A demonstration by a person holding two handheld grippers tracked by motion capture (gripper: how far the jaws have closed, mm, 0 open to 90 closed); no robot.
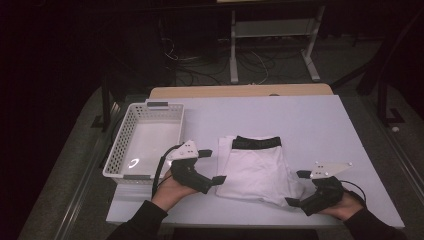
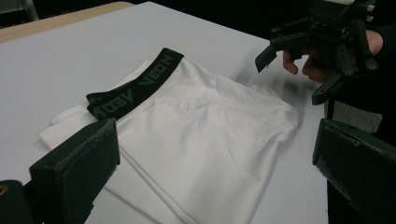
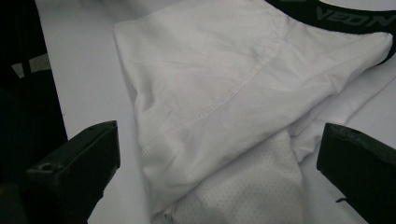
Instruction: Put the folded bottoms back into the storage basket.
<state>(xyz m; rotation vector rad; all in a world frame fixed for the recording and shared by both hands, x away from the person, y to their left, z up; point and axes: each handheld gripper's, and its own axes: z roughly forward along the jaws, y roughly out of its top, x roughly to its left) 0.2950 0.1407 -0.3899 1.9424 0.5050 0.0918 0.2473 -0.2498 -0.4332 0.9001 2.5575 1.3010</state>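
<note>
A folded pair of white briefs (image 1: 257, 167) with a black waistband (image 1: 256, 143) lies flat on the white table (image 1: 315, 125). My left gripper (image 1: 214, 166) stands open just off the garment's left edge, jaws pointing toward it. In the left gripper view the briefs (image 2: 201, 135) spread out beyond the two wide jaws, and the right gripper (image 2: 292, 79) shows farther off. My right gripper (image 1: 297, 188) is open at the garment's near right corner. In the right gripper view a folded edge of the briefs (image 3: 224, 84) lies between the jaws, which are apart from the cloth.
A white perforated basket (image 1: 117, 150) stands on the table's left side, close behind my left hand. The table's front edge runs just below both hands. Behind the table are a wooden strip (image 1: 240, 91), cables and a metal stand (image 1: 272, 30) on the dark floor.
</note>
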